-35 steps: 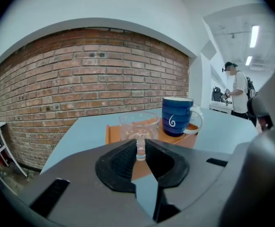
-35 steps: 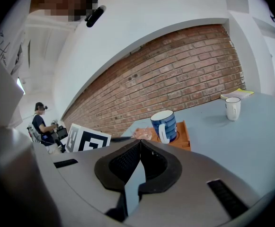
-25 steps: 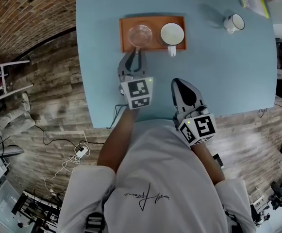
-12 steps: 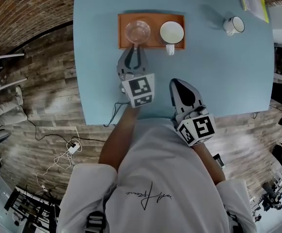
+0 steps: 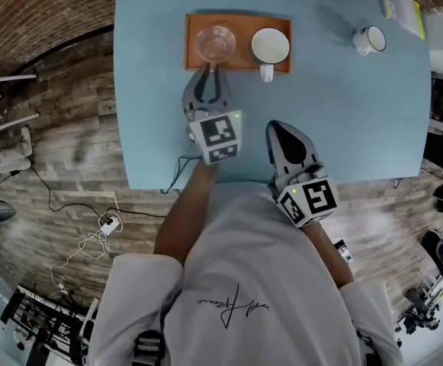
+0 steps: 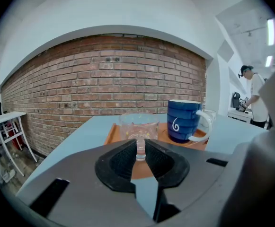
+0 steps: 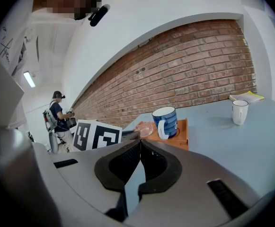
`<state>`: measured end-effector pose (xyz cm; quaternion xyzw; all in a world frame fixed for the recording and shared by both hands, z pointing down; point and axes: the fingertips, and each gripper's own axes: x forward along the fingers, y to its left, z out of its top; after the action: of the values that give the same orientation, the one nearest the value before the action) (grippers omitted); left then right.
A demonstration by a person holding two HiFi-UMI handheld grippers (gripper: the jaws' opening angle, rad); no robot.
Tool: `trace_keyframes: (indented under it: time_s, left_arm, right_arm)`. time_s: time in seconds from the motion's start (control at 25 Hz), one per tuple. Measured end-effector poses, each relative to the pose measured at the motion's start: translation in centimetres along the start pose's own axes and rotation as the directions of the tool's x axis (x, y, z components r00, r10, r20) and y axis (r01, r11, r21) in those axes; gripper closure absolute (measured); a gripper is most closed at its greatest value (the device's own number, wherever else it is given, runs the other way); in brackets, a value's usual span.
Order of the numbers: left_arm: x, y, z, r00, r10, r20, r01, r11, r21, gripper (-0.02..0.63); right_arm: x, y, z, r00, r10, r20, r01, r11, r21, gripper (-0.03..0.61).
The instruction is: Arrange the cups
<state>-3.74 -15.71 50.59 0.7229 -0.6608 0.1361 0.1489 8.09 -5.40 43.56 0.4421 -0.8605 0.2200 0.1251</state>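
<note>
Glass cup [image 5: 216,43] sits at the left of the orange tray [image 5: 192,29], unmoved. Your left tool [image 5: 208,72] stays clamped on its handle, your right tool [image 5: 279,132] shut and empty. Placement looks finished.

Bright, even overhead light, the white cup [image 5: 368,39] throwing a soft shadow on the table [image 5: 343,120], edges fisheye-bent.

glass cup [image 5: 216,43], blue mug [image 5: 270,46] upright on orange tray [image 5: 242,61], white mug [image 5: 370,40] apart
</note>
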Motion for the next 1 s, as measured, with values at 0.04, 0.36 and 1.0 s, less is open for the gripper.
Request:
trace_keyframes:
  time_s: [0.04,0.36,1.0]
  left_arm:
    - [0.0,0.0,-0.1,1.0,-0.001,0.001,0.001,1.0,-0.001,0.558]
    - [-0.1,0.0,-0.1,1.0,-0.008,0.015,0.008,1.0,0.007,0.558]
    - [-1.3,-0.4,-1.0,0.996,-0.091,-0.005,0.091,0.996,0.022,0.457]
  right_arm:
    - [0.0,0.0,-0.1,1.0,0.001,0.001,-0.001,1.0,0.0,0.557]
    - [-0.1,-0.2,-0.3,1.0,-0.002,0.007,0.002,1.0,0.003,0.557]
    - [0.0,0.3,0.5,0.999,-0.011,0.037,0.011,1.0,0.004,0.557]
